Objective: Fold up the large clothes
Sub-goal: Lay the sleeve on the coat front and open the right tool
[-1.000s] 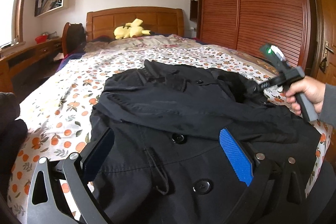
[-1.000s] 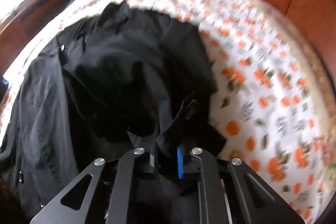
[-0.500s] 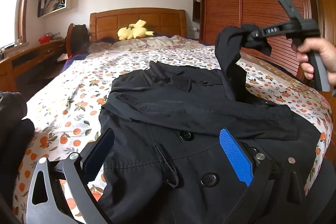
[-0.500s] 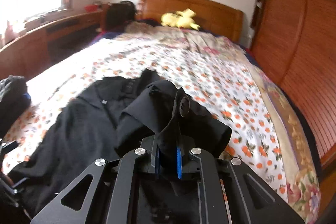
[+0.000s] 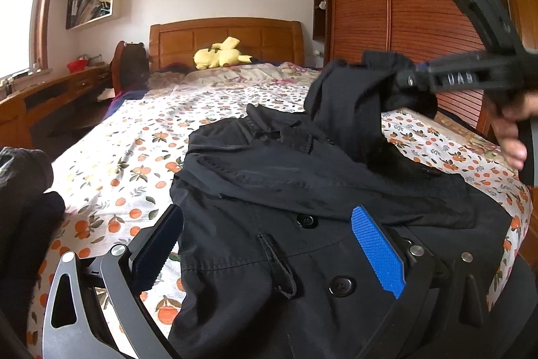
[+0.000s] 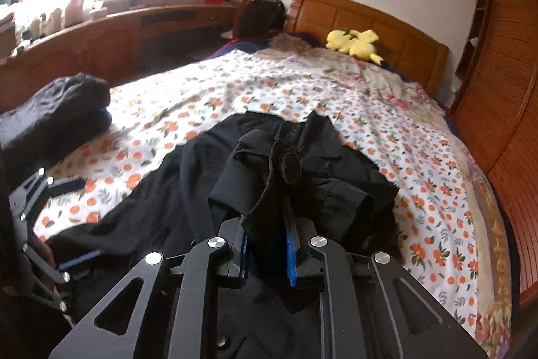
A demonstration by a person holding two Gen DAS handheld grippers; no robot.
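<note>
A large black coat point(image 5: 302, 190) with black buttons lies spread on the flowered bed sheet point(image 5: 141, 137). My right gripper point(image 6: 267, 253) is shut on the coat's sleeve cuff point(image 6: 285, 167) and holds it up above the coat's right side; it also shows in the left wrist view point(image 5: 403, 79). My left gripper point(image 5: 265, 244) is open and empty, low over the coat's lower front, one finger on each side of a belt loop. It shows at the left edge of the right wrist view point(image 6: 64, 217).
A dark folded pile point(image 6: 57, 110) lies at the bed's left edge. A yellow plush toy point(image 5: 222, 52) lies by the wooden headboard point(image 5: 228, 36). A wooden wardrobe point(image 5: 403, 5) stands along the right side, a desk point(image 6: 101, 36) along the left under the window.
My right gripper has lifted the sleeve cuff off the bed and carried it up and leftward over the coat. My left gripper has stayed open and nearly still.
</note>
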